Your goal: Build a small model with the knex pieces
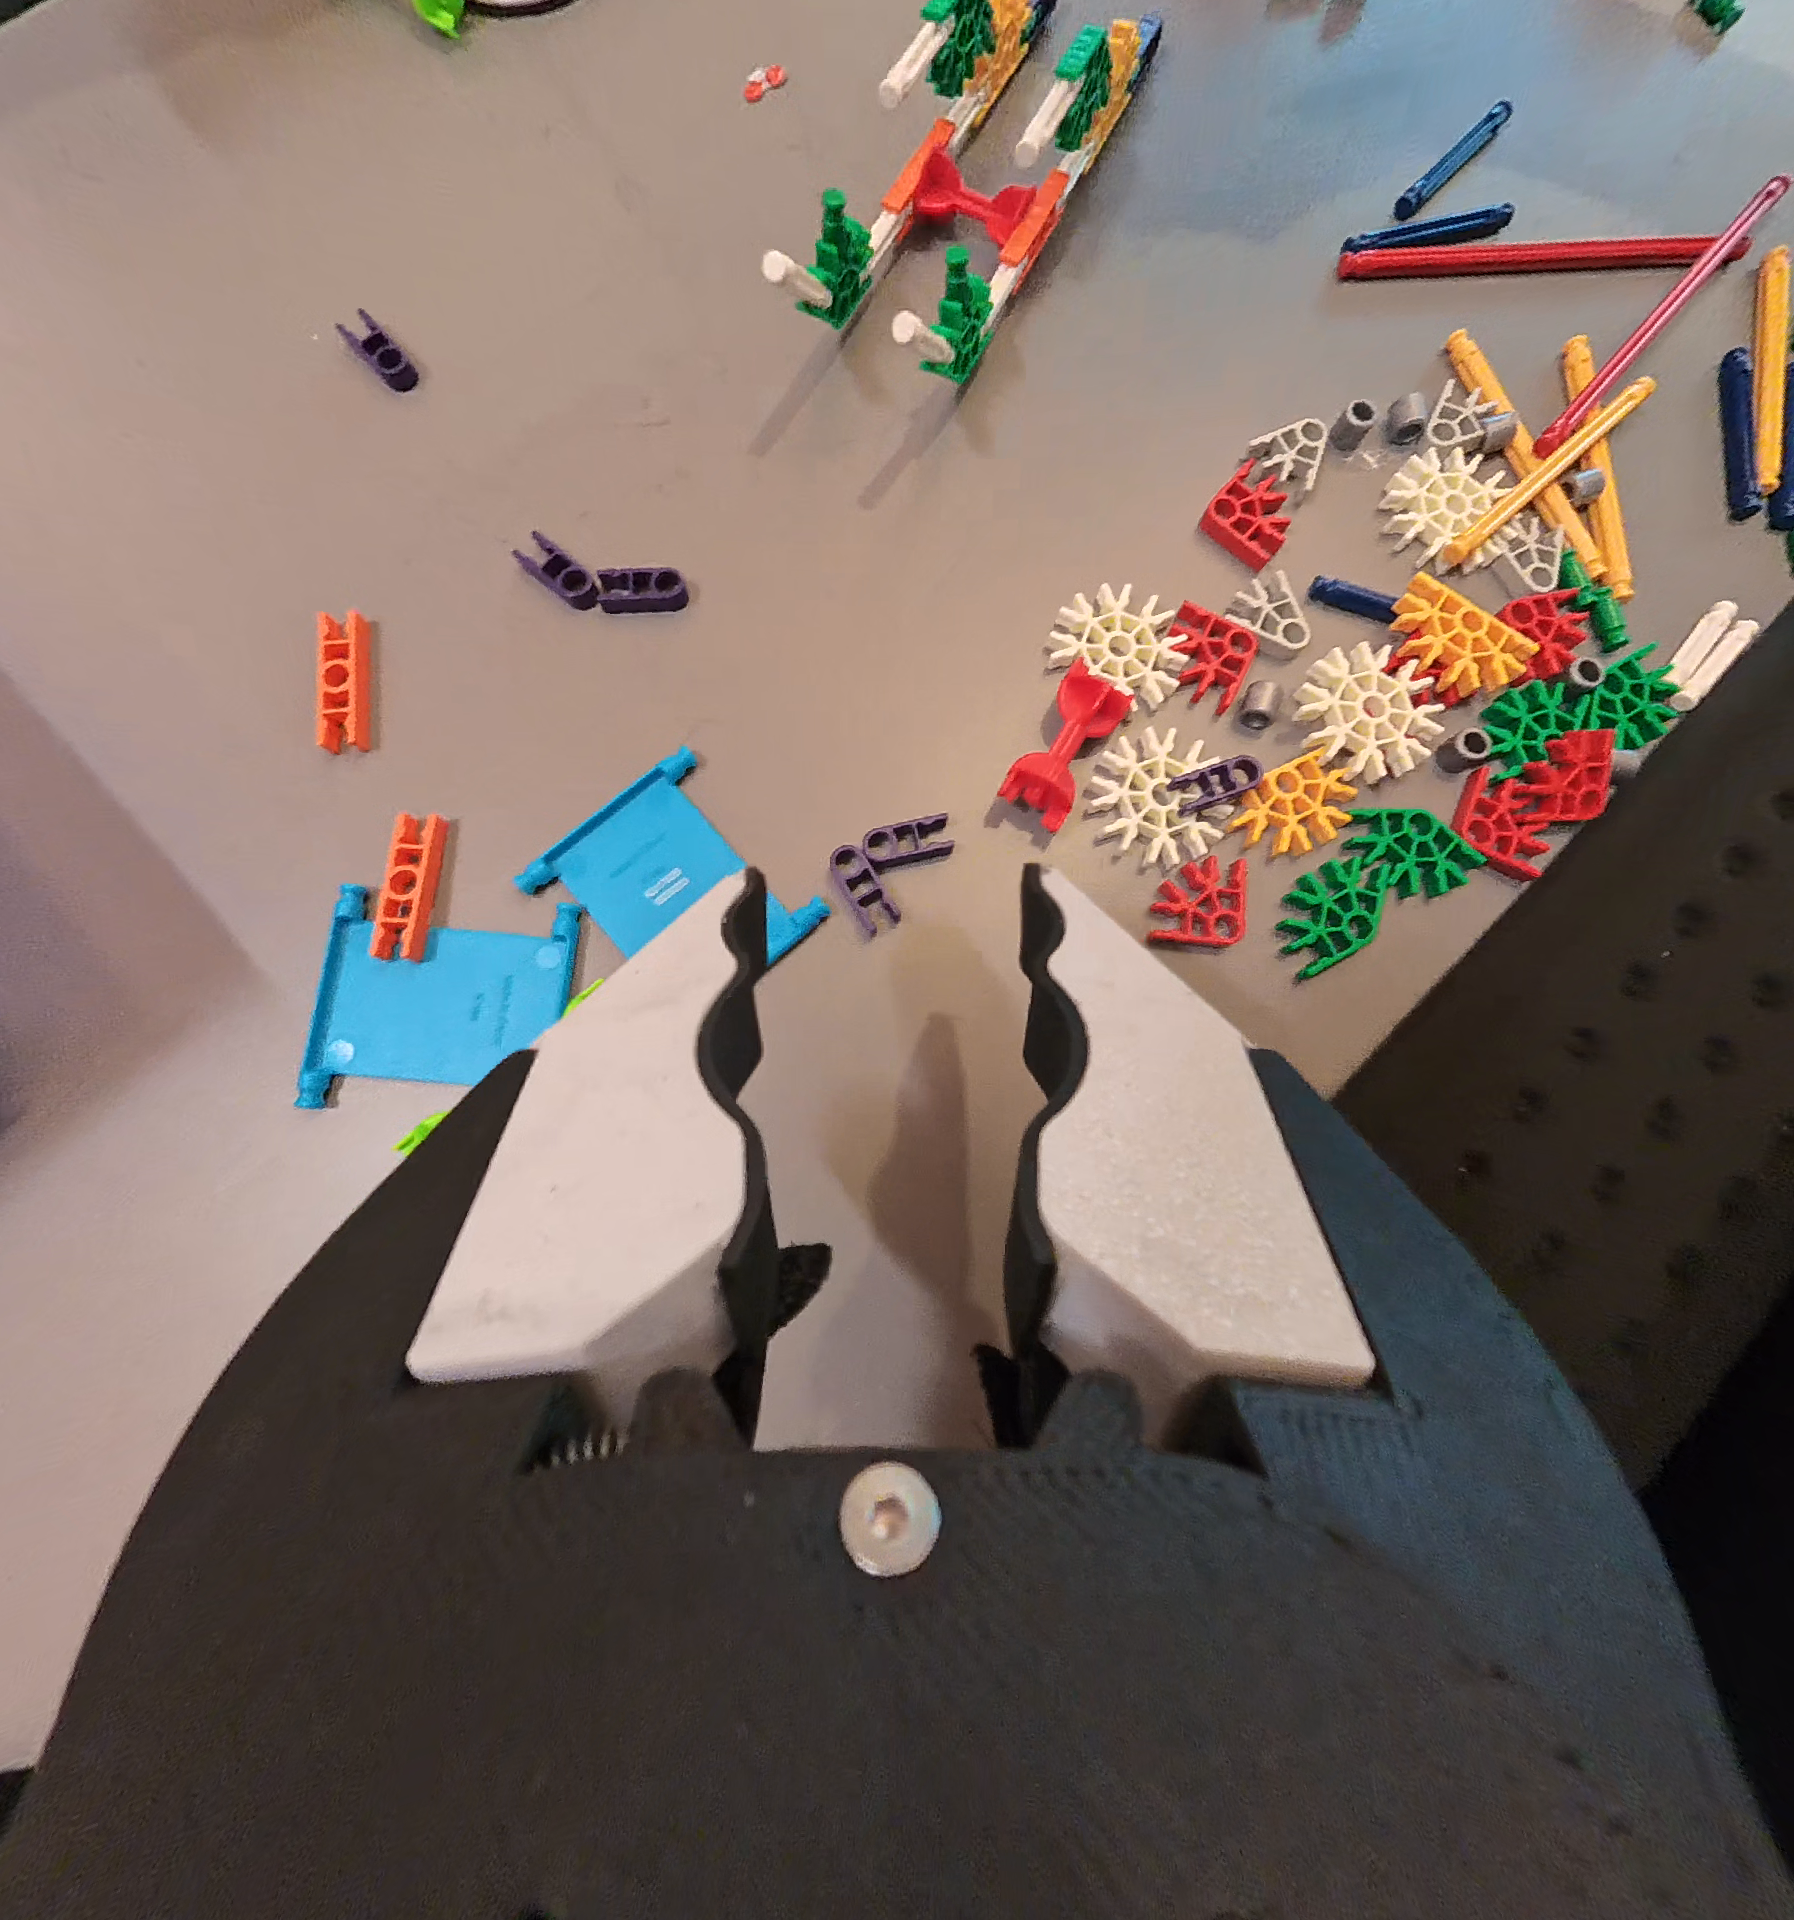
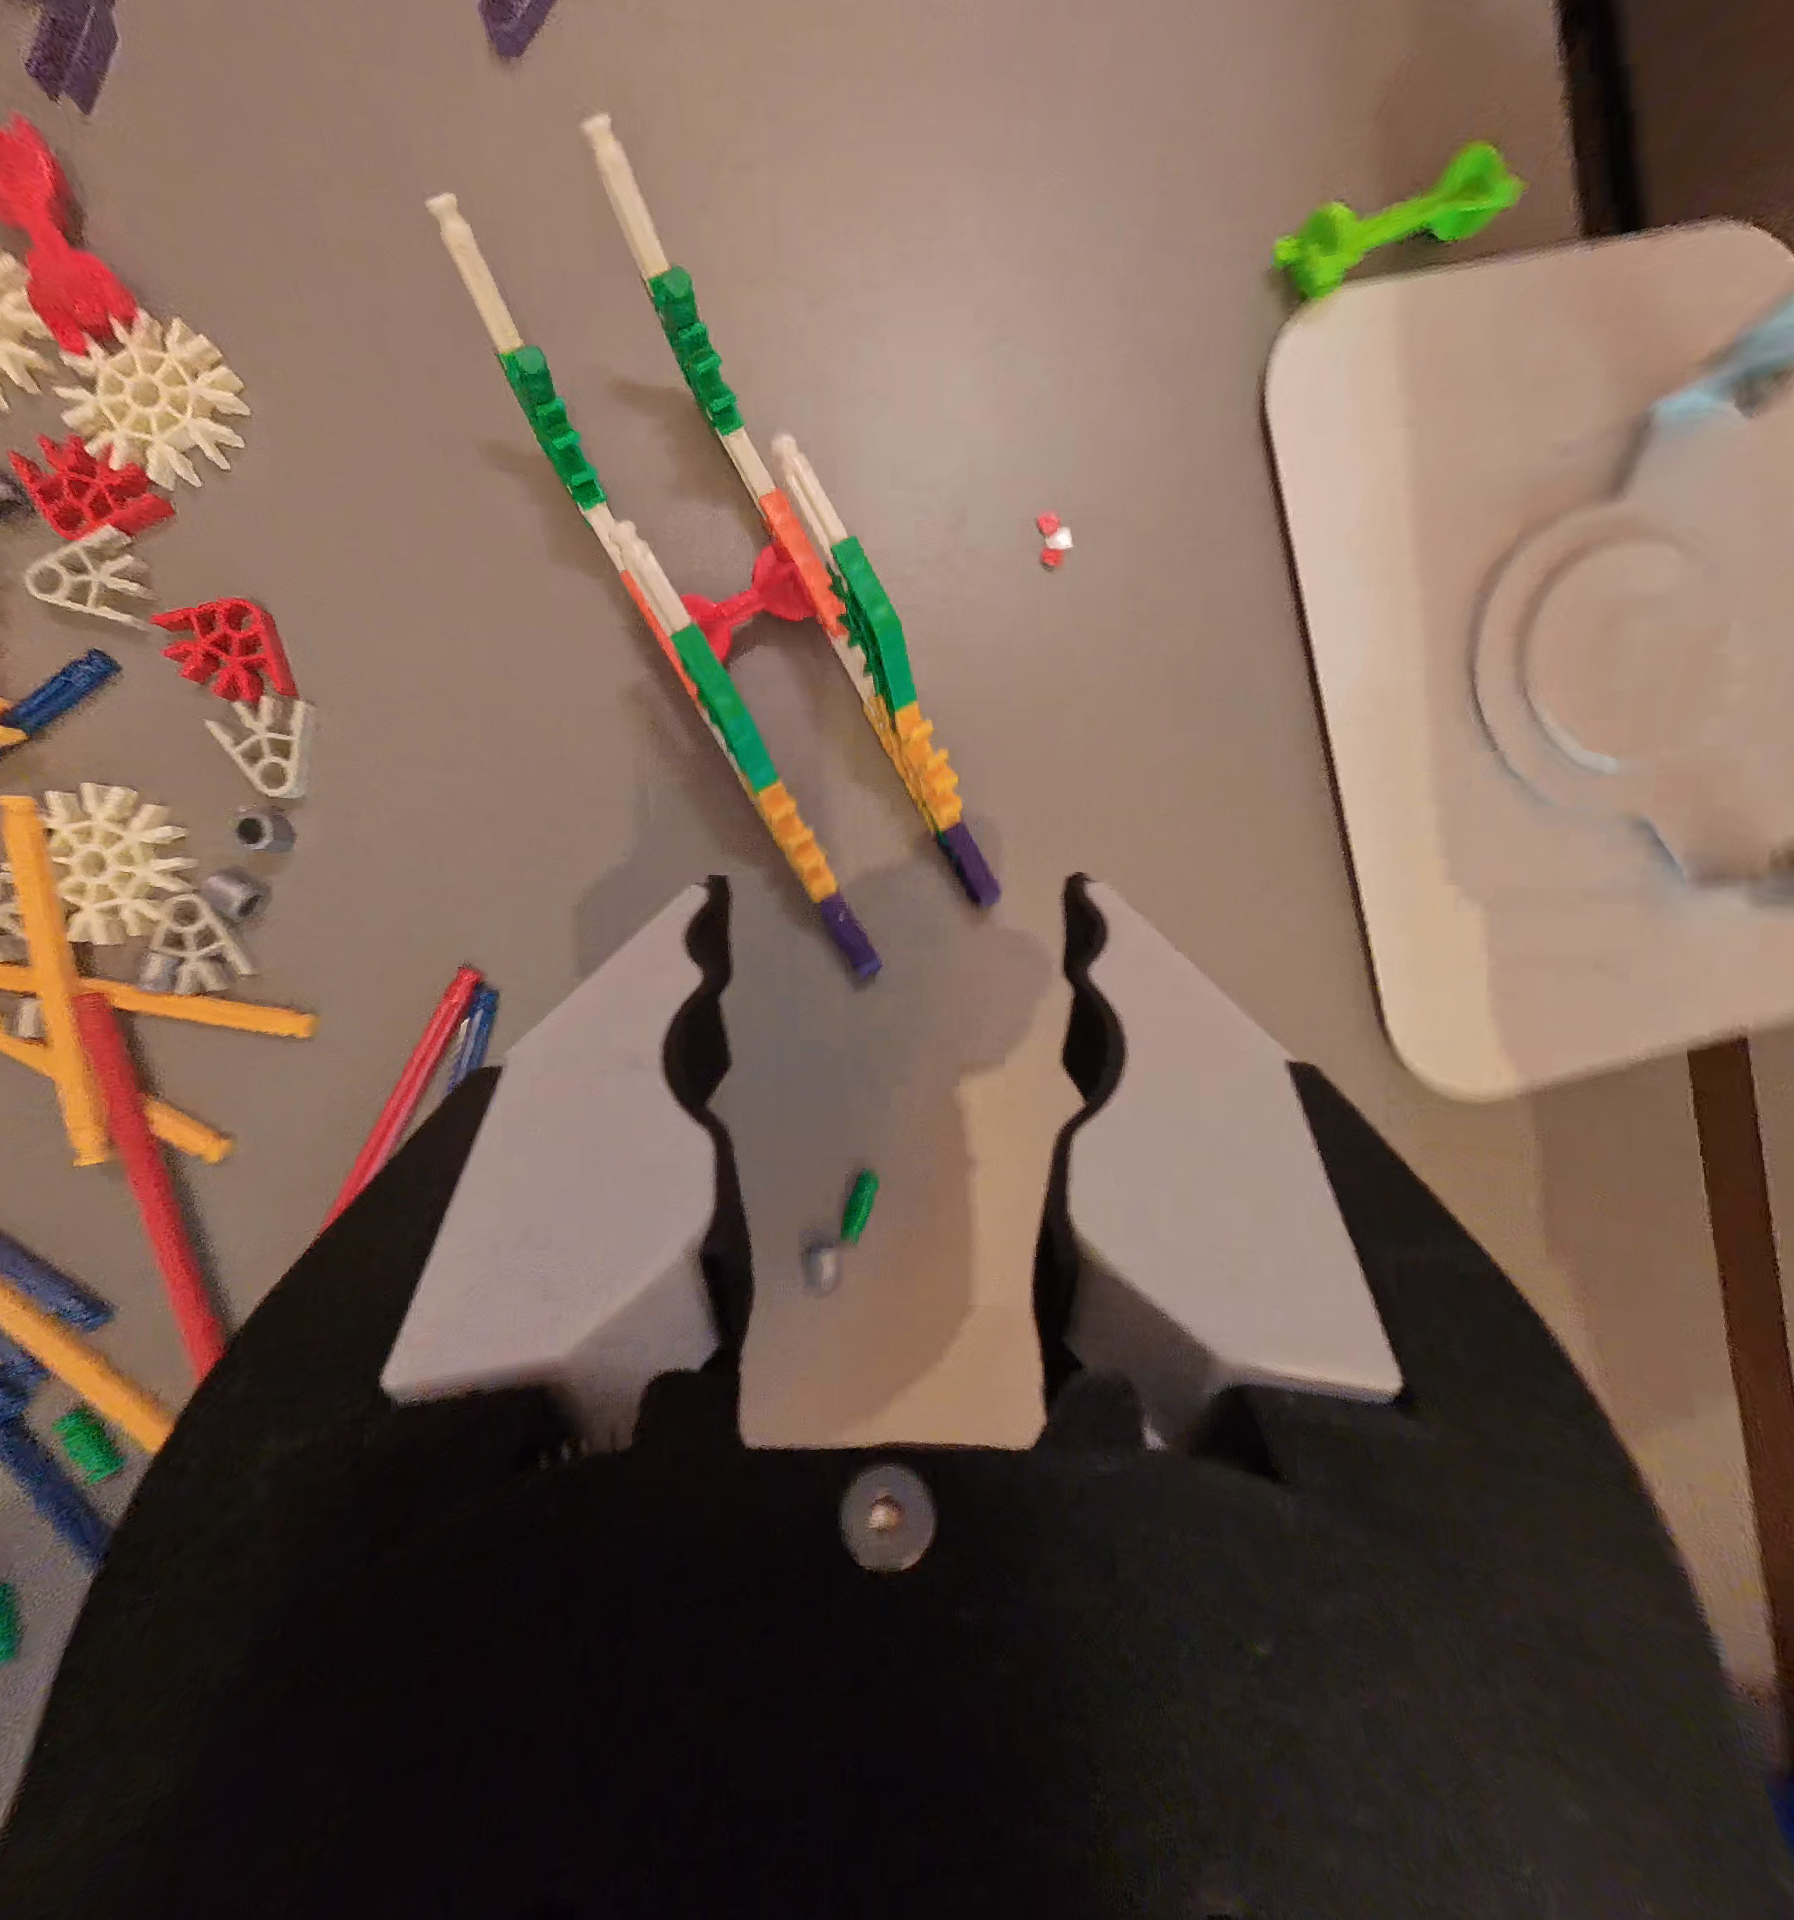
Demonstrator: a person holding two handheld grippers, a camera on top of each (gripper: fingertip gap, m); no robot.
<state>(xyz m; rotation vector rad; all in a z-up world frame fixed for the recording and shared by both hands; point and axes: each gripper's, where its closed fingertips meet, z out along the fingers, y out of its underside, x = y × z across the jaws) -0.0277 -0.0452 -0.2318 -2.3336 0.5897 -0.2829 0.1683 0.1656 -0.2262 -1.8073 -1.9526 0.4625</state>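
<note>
Left claw (image 1: 891, 894) empty, jaws apart, over grey surface (image 1: 560, 260); two purple clips (image 1: 888, 862) just ahead, two blue panels (image 1: 436, 997) with small unread print. Right claw (image 2: 898, 904) empty, agape, behind rod frame (image 2: 758, 623).

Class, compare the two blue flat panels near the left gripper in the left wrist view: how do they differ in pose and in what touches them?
The nearer blue panel has an orange connector lying across its top edge; the farther blue panel carries nothing. The farther panel is turned diagonally, and the left gripper hides one of its corners; the nearer panel sits squarer, its lower corner hidden. Both lie flat on the grey table, same colour, with clip ends at the corners.
</note>
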